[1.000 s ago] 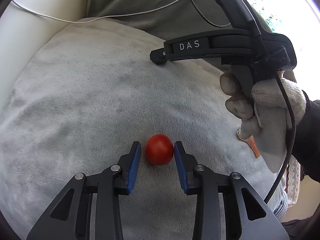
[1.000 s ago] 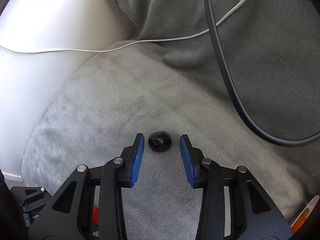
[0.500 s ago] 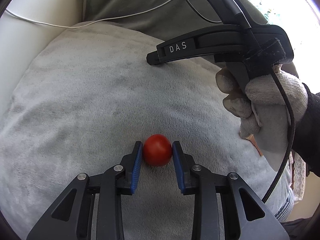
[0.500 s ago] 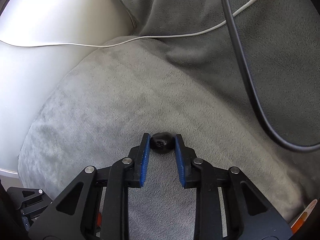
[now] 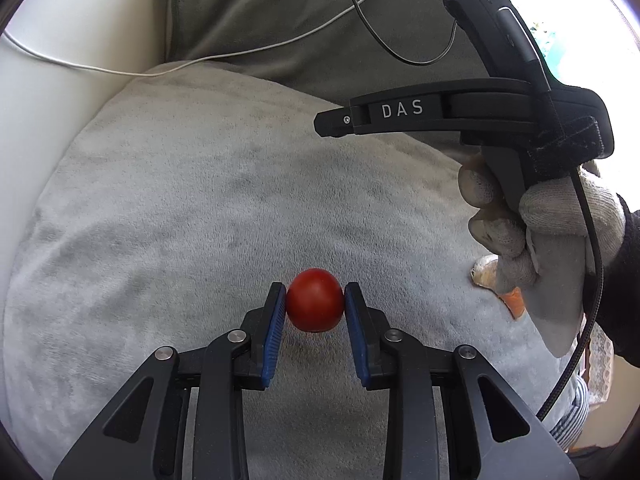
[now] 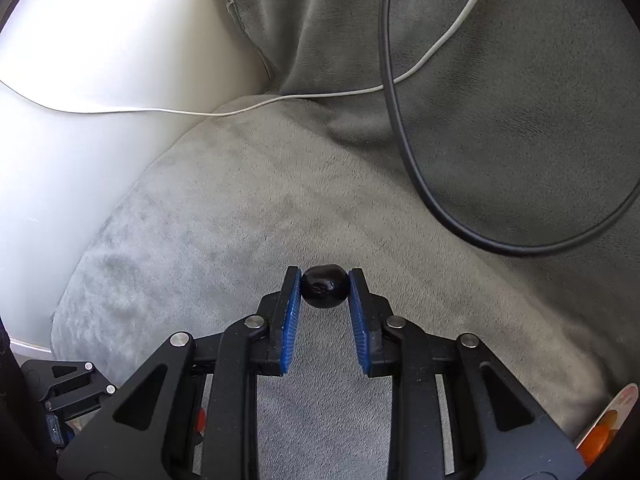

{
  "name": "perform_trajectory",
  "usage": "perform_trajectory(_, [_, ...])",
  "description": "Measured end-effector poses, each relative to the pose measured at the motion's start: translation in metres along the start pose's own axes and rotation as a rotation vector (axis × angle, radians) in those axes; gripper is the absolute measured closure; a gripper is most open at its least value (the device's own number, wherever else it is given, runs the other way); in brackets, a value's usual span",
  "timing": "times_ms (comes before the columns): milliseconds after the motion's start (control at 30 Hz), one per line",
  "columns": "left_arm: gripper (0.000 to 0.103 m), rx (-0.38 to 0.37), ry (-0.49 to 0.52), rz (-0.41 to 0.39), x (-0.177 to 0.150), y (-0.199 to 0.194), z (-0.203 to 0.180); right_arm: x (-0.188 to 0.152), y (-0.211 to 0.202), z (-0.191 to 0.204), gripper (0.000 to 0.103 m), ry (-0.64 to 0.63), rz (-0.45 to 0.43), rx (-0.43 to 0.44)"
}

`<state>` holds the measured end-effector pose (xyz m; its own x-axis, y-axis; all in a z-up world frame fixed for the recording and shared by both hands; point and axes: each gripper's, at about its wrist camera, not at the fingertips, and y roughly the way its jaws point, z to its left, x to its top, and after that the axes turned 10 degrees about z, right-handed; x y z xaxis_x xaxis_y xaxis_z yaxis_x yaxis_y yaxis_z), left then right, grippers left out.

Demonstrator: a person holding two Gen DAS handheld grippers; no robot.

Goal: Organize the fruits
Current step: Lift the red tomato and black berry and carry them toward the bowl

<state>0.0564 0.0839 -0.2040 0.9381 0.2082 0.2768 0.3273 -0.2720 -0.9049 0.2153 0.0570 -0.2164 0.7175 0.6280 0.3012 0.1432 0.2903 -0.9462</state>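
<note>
1. Two fruits are gripped at once, one in each tool, which suits a sorting job done with both hands.
2. In the left wrist view the left gripper (image 5: pixel 315 307) has its blue pads pressed on either side of a red tomato (image 5: pixel 315 300), squeezing it across its widest part so the round skin cannot slip out.
3. That tomato sits low over the grey cushion (image 5: pixel 192 216); whether it touches the plush I cannot tell.
4. In the right wrist view the right gripper (image 6: pixel 324 288) is clamped narrowly on a small dark fruit (image 6: pixel 324 286), caught right at the pad tips.
5. A gloved hand (image 5: pixel 536 224) holds the right tool's handle beside the tomato.
6. No bowl or tray shows, so the fruits' destination is unclear.
</note>
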Motion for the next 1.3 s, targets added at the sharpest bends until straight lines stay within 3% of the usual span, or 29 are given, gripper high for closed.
perform_trajectory(333, [0.075,-0.002,0.041,-0.027,0.01,-0.014,-0.013,-0.022,-0.045,-0.02,0.078,0.045,-0.06,0.016])
perform_trajectory(633, [0.075,-0.017,0.135,-0.043,0.019,-0.028,-0.051,-0.055,-0.096,-0.055,0.078,0.136,-0.128,0.021])
perform_trajectory(1300, [0.075,-0.121,0.381,-0.016,0.042,-0.004,-0.172,-0.187,-0.17,-0.156,0.078,0.435,-0.213,-0.072])
